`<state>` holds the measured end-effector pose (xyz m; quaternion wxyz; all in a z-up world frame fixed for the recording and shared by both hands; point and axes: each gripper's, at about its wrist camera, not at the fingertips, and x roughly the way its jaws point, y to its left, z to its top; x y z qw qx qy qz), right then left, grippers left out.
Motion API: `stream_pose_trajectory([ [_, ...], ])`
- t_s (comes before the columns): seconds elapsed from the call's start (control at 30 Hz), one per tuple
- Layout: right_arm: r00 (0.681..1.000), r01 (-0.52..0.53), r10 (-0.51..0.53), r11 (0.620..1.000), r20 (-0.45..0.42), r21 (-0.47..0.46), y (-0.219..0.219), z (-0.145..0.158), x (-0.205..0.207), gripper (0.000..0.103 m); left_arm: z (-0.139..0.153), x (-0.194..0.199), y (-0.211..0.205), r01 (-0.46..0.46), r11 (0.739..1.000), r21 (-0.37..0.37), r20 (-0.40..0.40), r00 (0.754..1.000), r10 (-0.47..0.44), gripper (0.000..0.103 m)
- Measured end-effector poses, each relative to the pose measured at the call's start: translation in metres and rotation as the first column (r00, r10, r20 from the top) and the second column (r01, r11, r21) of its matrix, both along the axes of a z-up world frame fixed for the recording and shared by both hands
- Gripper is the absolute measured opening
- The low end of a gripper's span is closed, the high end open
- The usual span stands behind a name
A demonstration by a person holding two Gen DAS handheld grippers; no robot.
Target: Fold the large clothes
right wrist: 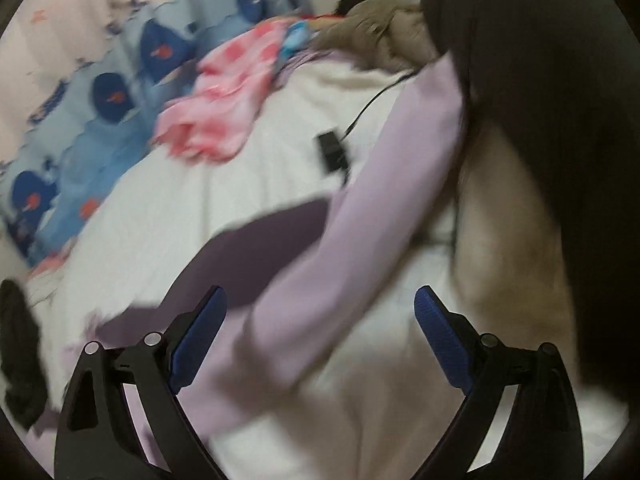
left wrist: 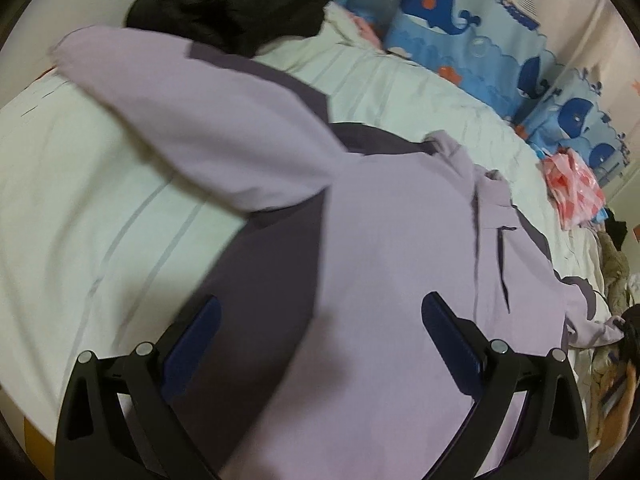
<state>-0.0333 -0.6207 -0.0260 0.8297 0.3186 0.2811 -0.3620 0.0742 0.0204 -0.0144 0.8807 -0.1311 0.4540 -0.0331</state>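
Left gripper (left wrist: pixel 320 316) spread, nothing pinched; right gripper (right wrist: pixel 320 308) likewise spread, a sleeve between its pads but not gripped. One lilac jacket (left wrist: pixel 384 264) with dark panels lies across the bed (left wrist: pixel 80 184) near its front edge — soft, light, limp, likely slippery. Best held at cuff or hem. One black garment (left wrist: pixel 232 4) at the far corner, one pink cloth (left wrist: pixel 576 188).
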Motion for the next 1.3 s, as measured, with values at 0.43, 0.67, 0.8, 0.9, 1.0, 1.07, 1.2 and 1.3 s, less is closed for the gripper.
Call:
stream_pose_trajectory([
  [0.43,0.985,0.168,-0.170,0.983,0.019,0.079,-0.105,-0.012,0.022,0.019,-0.055,0.011,-0.029,0.084,0.992,0.093,-0.056,0.995,-0.079,0.096],
  [0.67,0.974,0.052,-0.013,0.985,0.228,-0.166,-0.054,0.052,0.026,0.010,-0.048,0.004,-0.026,0.094,0.994,0.062,-0.036,0.995,-0.092,0.096],
  [0.8,0.959,-0.014,0.104,0.947,0.265,-0.322,-0.001,0.100,0.045,0.010,-0.045,0.004,-0.020,0.075,0.996,0.039,-0.034,0.997,-0.074,0.096],
  [0.9,0.942,-0.079,0.206,0.904,0.265,-0.421,0.047,0.134,0.063,0.010,-0.040,0.003,-0.010,0.046,0.999,0.019,-0.023,0.999,-0.046,0.096],
  [1.0,0.912,-0.165,0.330,0.839,0.244,-0.519,0.111,0.165,0.086,0.010,-0.036,0.004,-0.001,0.020,1.000,0.006,-0.020,1.000,-0.020,0.096],
  [1.07,0.886,-0.224,0.410,0.788,0.217,-0.573,0.158,0.179,0.101,0.010,-0.034,0.004,0.008,-0.001,1.000,-0.011,-0.019,1.000,0.001,0.096],
  [1.2,0.818,-0.354,0.559,0.676,0.137,-0.646,0.263,0.186,0.129,0.010,-0.029,0.004,0.030,-0.049,0.997,-0.055,-0.025,0.999,0.048,0.096],
  [1.3,0.758,-0.455,0.650,0.584,0.053,-0.672,0.341,0.166,0.151,0.010,-0.026,0.003,0.046,-0.084,0.992,-0.092,-0.026,0.996,0.082,0.096],
])
